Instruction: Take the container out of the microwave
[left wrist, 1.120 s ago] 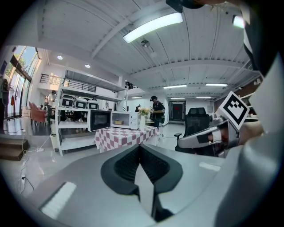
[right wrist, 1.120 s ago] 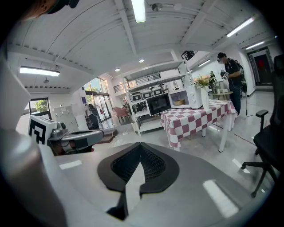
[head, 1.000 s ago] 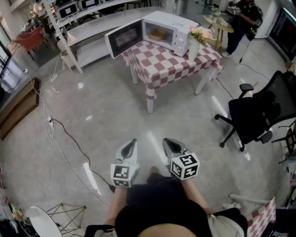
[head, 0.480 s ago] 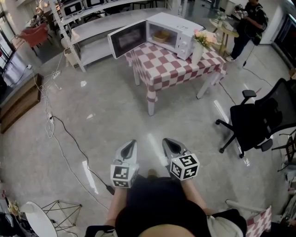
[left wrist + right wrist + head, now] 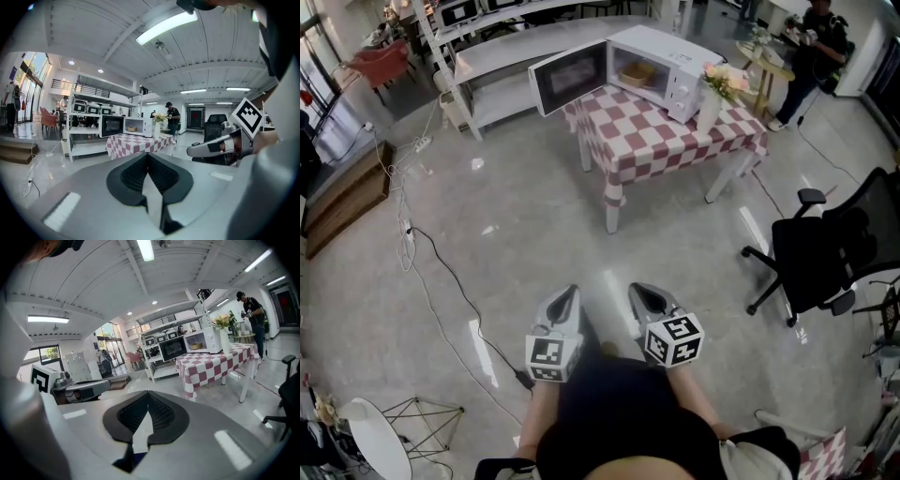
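In the head view, a small table under a red-and-white checked cloth (image 5: 661, 141) stands far up the grey polished floor. On its back edge sits a boxy white microwave oven (image 5: 667, 58), its dark-windowed door (image 5: 572, 77) swung wide over the table's left corner. The task's shallow tan container (image 5: 639, 71) rests inside the oven cavity, so it sits above the table's rear. A white vase of pale flowers (image 5: 712, 96) stands on the table's right end. A black wheeled office chair (image 5: 820, 246) is right of the table and nearer the camera. Well short of the table, the grey left gripper (image 5: 571, 289) and grey right gripper (image 5: 636, 286) hover side by side over bare floor, both pointing toward the table, each with jaws pressed together and nothing between them. In the left gripper view, the ribbed black pads (image 5: 136, 173) meet along a closed seam; the table lies far ahead, the container visible in the open oven. In the right gripper view, the jaws likewise meet at their tips on nothing, with the table ahead to the right and a person in dark clothes (image 5: 253, 310) standing beyond it.
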`<state>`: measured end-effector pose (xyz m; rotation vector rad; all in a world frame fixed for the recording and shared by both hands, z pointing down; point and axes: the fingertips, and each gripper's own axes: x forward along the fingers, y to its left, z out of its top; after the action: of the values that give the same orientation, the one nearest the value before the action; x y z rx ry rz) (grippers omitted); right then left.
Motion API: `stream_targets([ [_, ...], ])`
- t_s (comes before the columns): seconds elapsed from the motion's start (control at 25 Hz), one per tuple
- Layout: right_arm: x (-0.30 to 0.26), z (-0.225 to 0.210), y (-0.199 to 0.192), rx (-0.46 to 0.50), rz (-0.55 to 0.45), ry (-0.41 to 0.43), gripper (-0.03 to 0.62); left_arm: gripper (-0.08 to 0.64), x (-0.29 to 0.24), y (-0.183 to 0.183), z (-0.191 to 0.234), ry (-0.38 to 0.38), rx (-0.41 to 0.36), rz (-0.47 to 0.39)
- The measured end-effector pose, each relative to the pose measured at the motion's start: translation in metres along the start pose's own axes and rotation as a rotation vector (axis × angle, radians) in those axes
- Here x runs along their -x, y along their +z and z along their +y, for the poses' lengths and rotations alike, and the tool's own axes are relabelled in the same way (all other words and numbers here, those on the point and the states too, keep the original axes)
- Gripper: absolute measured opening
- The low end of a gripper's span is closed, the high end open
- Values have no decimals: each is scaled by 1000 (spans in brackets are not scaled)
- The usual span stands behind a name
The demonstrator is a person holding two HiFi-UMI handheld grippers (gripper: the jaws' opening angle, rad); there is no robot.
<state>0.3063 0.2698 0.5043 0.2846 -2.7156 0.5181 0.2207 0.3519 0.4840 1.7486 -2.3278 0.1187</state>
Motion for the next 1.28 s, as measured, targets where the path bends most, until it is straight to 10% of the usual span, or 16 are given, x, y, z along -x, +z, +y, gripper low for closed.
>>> stream_targets([
  [1.28, -97, -45, 59, -17, 29, 1, 2, 9, -96, 34, 69, -17, -1, 23],
])
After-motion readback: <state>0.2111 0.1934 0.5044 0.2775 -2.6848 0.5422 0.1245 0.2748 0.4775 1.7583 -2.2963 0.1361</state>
